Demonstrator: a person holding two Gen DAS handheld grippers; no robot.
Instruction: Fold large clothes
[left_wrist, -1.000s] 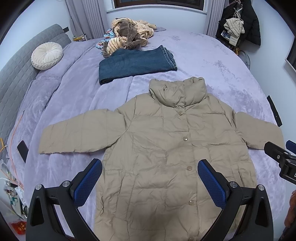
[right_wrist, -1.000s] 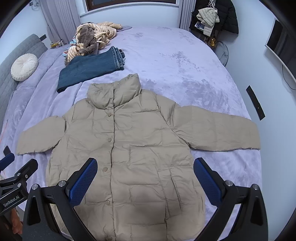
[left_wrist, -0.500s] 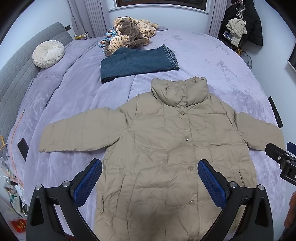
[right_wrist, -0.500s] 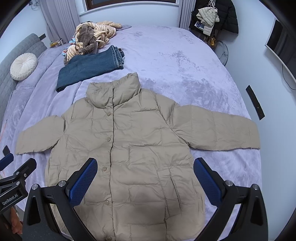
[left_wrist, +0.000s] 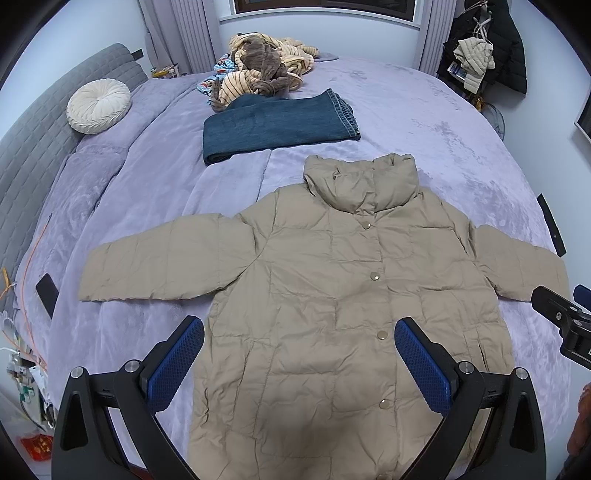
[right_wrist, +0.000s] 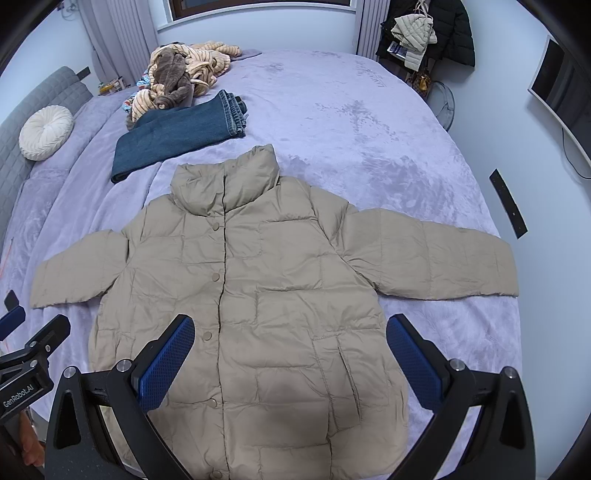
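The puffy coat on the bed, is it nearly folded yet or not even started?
Not started. Done: the coat lies flat on the bed, snaps closed, both sleeves spread out; folded jeans sit beyond its collar. In hand: nothing, since the left gripper and right gripper hover open above the coat's lower part. Left: folding in both sleeves, then the body.

Lilac-covered bed (left_wrist: 406, 110), grey padded headboard (left_wrist: 33, 140), curtained window (right_wrist: 258, 7), pale walls (left_wrist: 92, 33)
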